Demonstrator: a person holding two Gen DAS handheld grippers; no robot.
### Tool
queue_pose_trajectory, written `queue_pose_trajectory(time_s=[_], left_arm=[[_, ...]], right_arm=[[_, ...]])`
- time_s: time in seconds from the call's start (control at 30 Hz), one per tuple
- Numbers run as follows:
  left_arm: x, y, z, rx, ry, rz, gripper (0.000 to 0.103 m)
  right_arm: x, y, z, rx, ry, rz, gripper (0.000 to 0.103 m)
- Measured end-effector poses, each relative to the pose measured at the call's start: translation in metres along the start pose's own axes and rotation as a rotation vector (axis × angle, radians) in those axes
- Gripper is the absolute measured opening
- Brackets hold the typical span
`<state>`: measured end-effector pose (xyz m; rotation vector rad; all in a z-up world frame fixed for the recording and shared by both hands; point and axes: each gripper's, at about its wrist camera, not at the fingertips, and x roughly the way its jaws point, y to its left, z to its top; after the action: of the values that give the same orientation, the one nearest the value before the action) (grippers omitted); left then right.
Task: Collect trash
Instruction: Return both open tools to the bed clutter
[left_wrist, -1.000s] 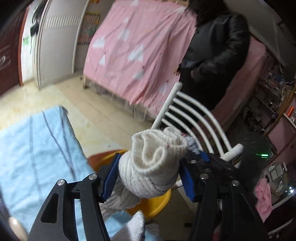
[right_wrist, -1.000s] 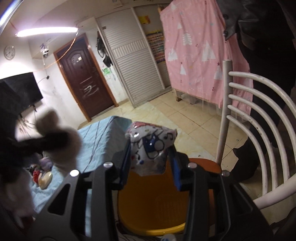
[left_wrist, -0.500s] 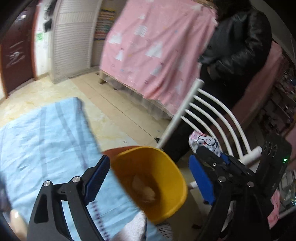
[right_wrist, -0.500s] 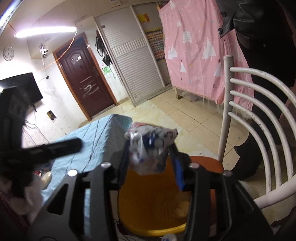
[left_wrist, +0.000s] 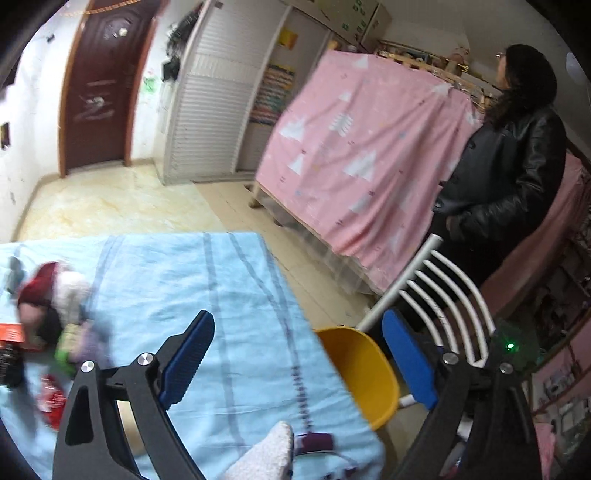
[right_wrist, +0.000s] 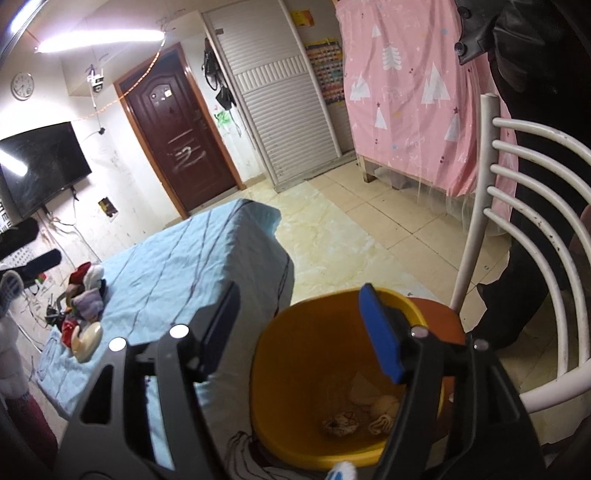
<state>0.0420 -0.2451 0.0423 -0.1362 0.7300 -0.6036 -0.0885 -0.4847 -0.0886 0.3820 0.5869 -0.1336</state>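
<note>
A yellow bucket (right_wrist: 291, 373) stands on a white chair's orange seat (right_wrist: 439, 314); it also shows in the left wrist view (left_wrist: 358, 369). In it lie a patterned wrapper (right_wrist: 340, 422) and a white sock (right_wrist: 384, 408). My right gripper (right_wrist: 299, 332) is open and empty just above the bucket's rim. My left gripper (left_wrist: 295, 365) is open and empty above the blue-covered table (left_wrist: 240, 288), left of the bucket. A pile of small items (left_wrist: 55, 310) lies at the table's left; it also shows in the right wrist view (right_wrist: 85, 295). A white sock (left_wrist: 262, 458) lies at the near edge.
The white chair back (right_wrist: 524, 206) rises right of the bucket. A person in a black jacket (left_wrist: 506, 166) stands behind the chair. A pink curtained rack (left_wrist: 362, 147) stands beyond. Tiled floor (right_wrist: 351, 221) lies between table and rack.
My left gripper let the white sock go into the bucket, then swung left over the table. My right gripper opened and the patterned wrapper dropped into the bucket.
</note>
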Motion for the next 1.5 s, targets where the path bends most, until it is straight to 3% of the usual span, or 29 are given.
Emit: queue_pose_trajectory(time_s=[0.5,0.67,0.97,1.23,1.5], left_arm=[[-0.068,0.094,-0.013,0.03,-0.1,0.296,0.085],[-0.093,0.146,-0.016,-0.057,-0.116,0.334,0.086],[-0.112,0.201,-0.028,-0.072,-0.107,0.46,0.088],[-0.11,0.245,-0.039,-0.133,-0.053,0.446,0.088],[-0.092,0.254,-0.05,-0.122,0.034,0.385,0.088]], right_arm=[[0.015,0.098,0.005,-0.12,0.021,0.1,0.065],[0.02,0.136,0.005,-0.179,0.039,0.121,0.065],[0.037,0.204,-0.001,-0.276,0.092,0.185,0.066],[0.055,0.258,-0.015,-0.359,0.146,0.232,0.069],[0.072,0.289,-0.023,-0.413,0.189,0.255,0.071]])
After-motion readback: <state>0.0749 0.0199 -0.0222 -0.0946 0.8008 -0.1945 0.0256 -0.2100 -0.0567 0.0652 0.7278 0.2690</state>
